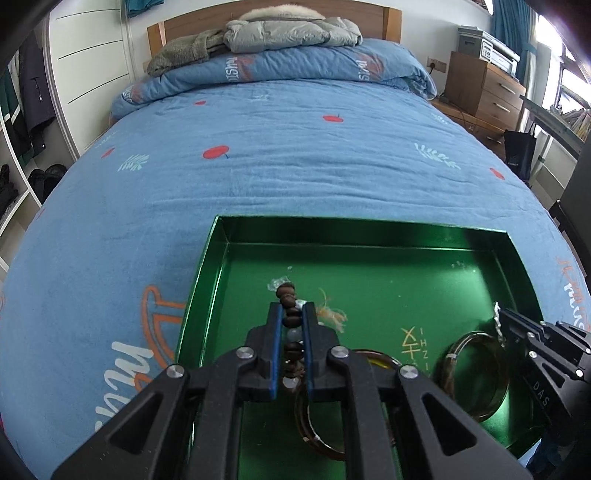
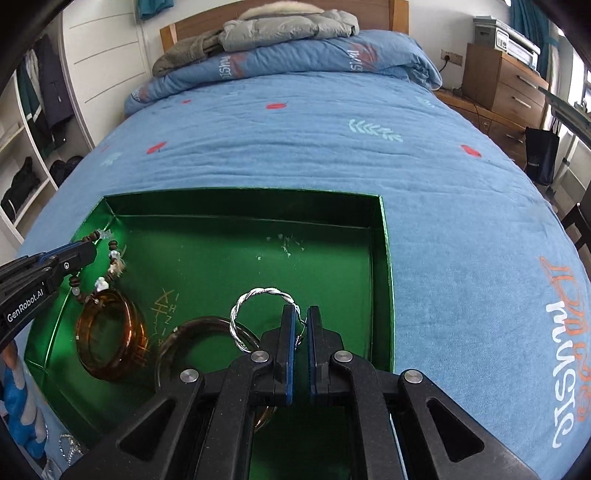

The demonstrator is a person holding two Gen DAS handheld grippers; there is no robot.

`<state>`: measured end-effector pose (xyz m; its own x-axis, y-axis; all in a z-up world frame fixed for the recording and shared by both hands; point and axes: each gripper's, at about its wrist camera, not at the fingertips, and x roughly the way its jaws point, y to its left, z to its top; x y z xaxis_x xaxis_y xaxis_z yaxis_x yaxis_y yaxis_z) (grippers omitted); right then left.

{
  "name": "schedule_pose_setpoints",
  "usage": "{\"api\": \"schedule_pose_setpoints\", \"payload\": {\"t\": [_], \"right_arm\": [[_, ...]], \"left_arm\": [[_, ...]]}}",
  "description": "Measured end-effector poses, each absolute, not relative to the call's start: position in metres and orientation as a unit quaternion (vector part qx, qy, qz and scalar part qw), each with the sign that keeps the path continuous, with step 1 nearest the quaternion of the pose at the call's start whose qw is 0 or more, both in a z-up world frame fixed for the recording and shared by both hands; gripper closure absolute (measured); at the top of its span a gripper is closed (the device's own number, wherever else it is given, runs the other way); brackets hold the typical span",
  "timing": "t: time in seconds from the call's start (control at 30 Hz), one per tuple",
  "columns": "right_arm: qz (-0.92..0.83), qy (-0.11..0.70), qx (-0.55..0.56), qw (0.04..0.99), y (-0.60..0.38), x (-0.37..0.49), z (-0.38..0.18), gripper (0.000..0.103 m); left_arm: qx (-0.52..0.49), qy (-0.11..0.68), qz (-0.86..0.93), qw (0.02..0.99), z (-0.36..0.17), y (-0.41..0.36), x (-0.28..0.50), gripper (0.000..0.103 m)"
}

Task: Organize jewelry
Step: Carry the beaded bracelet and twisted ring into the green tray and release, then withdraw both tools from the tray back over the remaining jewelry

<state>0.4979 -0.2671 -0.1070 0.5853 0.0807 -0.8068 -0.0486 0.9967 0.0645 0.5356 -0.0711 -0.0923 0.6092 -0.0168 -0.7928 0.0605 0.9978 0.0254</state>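
Hidden parts: the amber translucent bangle [image 2: 110, 336] is half covered by the left gripper's body in the left wrist view; a second darker ring-shaped bangle [image 2: 207, 332] is cut by the right gripper's body in the right wrist view.
Hard to make out: small pale specks [image 2: 286, 245] on the tray floor and yellow scratched marks [image 2: 164, 306]; I cannot tell what they are.
Surface: shallow shiny green rectangular tray [image 2: 386, 258] lies on a blue printed quilt [image 2: 461, 236].
Room: wooden headboard [image 1: 369, 14] far behind the tray, grey padded jacket [image 1: 291, 31] before it, wooden drawer cabinet [image 1: 491, 88] behind the tray at right.
Left gripper [image 1: 293, 310]: jaws narrow, pressed on the brown wooden bead bracelet [image 1: 288, 295], above the tray's left part.
Right gripper [image 2: 300, 314]: jaws closed on the twisted silver wire bangle [image 2: 255, 306], above the tray's right part; the loop stands out left of the fingertips.
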Motion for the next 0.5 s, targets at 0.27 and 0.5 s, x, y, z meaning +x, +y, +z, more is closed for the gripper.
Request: {"api": "schedule_pose_setpoints", "payload": {"t": [0.27,0.5], "right_arm": [[0.038,0.456,0.016,0.889,-0.267,0.497,-0.106,0.083],[0.052,0.425,0.025,0.903,-0.261,0.480,-0.088,0.058]], "left_arm": [[0.015,0.445,-0.025,0.895,-0.098,-0.061,0.532,0.093],[0.016,0.416,-0.035,0.909,-0.081,-0.060,0.503,0.082]]}}
